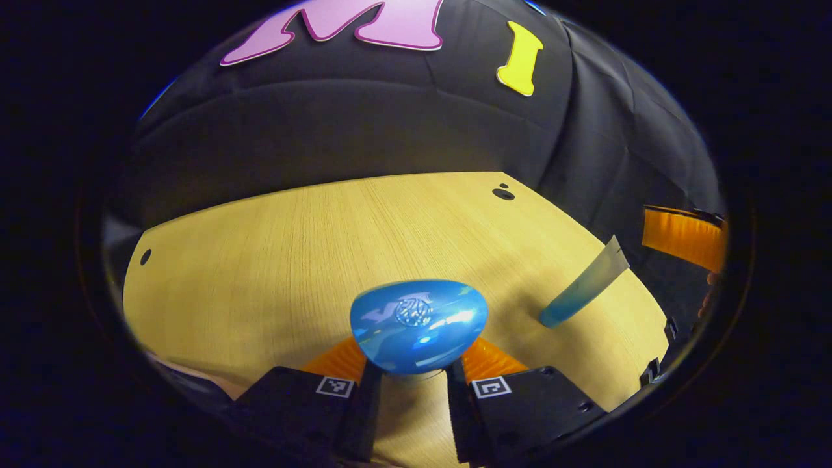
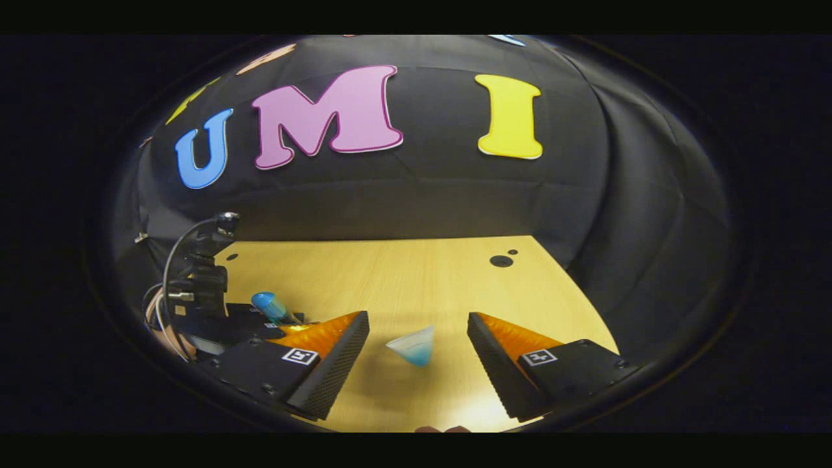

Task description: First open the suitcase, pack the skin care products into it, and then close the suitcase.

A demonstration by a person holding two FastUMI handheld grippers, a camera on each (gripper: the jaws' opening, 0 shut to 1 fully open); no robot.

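While the left gripper (image 1: 416,380) clamps a glossy blue rounded bottle (image 1: 419,325) above the pale wooden table (image 1: 260,260), the right gripper (image 2: 418,354) hangs wide open, empty, over a translucent blue-tipped tube (image 2: 415,346) lying there; packing is judged under way. No suitcase is visible, so its state cannot be told.

The left hand-held gripper (image 1: 416,380) clamps a blue bottle (image 1: 419,325) above the table (image 1: 260,273), a blue tube (image 1: 585,286) lying nearby.
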